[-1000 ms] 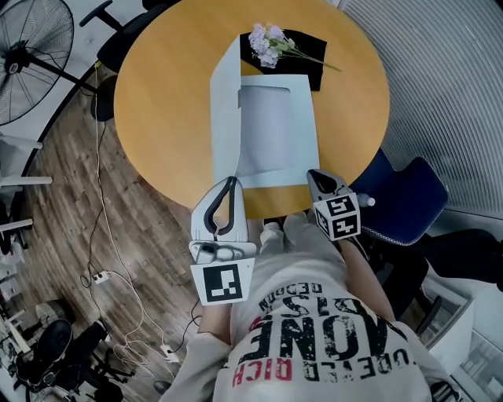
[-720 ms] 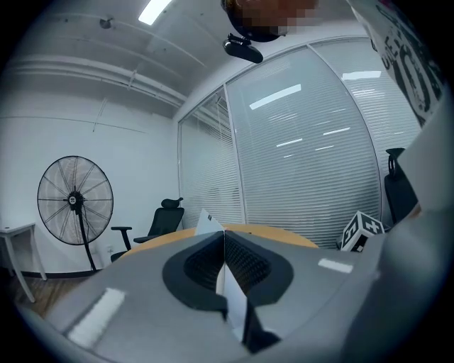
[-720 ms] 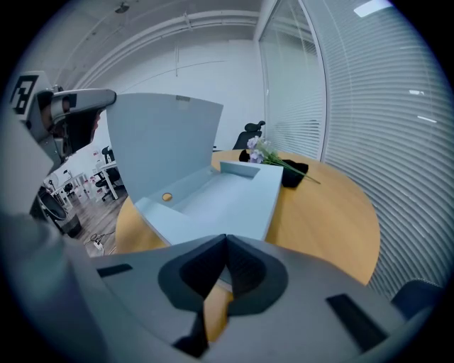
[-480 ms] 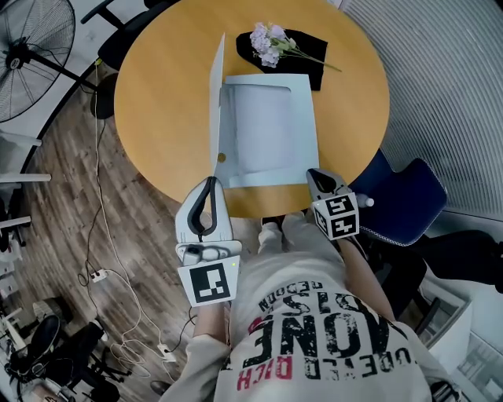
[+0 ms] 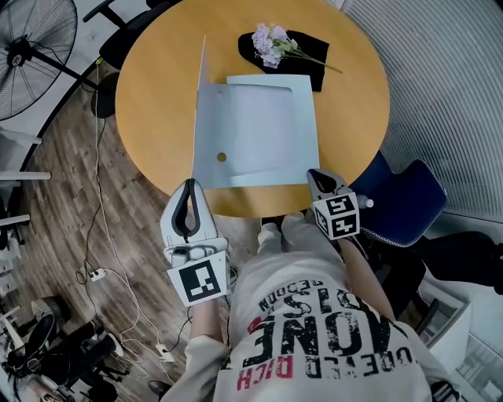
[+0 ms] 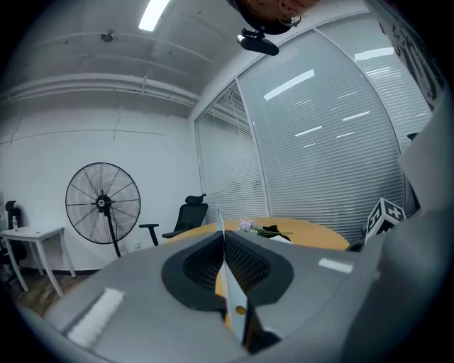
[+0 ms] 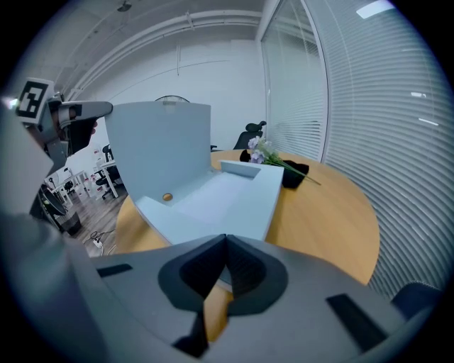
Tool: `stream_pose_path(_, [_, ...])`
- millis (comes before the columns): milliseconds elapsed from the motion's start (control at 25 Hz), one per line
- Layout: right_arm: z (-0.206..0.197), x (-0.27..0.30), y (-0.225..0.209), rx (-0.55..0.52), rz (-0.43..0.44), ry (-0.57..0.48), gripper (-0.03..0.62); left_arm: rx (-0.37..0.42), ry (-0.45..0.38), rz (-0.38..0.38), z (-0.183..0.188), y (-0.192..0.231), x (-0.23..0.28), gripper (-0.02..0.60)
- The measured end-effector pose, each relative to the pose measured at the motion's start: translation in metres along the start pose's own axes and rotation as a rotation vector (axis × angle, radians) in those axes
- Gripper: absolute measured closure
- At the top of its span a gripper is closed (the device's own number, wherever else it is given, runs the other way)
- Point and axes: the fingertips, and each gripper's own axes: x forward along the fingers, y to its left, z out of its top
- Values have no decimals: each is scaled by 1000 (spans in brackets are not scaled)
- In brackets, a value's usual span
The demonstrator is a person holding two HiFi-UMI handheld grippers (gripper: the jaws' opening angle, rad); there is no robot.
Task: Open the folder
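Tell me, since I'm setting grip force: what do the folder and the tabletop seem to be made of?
The folder is probably stiff card or thin plastic with a matte pale blue-grey finish. Its raised cover stands flat without sagging. The tabletop is likely laminate or veneer, smooth orange-brown with a soft sheen. No grain can be made out.

Brightly and evenly lit from overhead, with only soft, faint shadows on the round wooden table (image 5: 157,94) and the pale folder (image 5: 259,126). Sharp throughout the head view. Strongly fisheye in both gripper views, with black rounded corners and bowed lines. Glaring at the ceiling light strip (image 6: 154,14), mirrored in the glass wall (image 6: 319,120). Blurred close up on the left gripper (image 6: 222,235) and right gripper (image 7: 225,239).
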Motion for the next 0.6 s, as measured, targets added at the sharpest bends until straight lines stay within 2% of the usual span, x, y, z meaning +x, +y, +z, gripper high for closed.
stream_pose_path(360, [0, 1, 0, -3, 1, -2, 582, 23, 13, 96, -13, 36, -4, 563])
stream_pose_path(600, [0, 1, 0, -1, 3, -4, 582, 27, 59, 111, -23, 50, -7, 563])
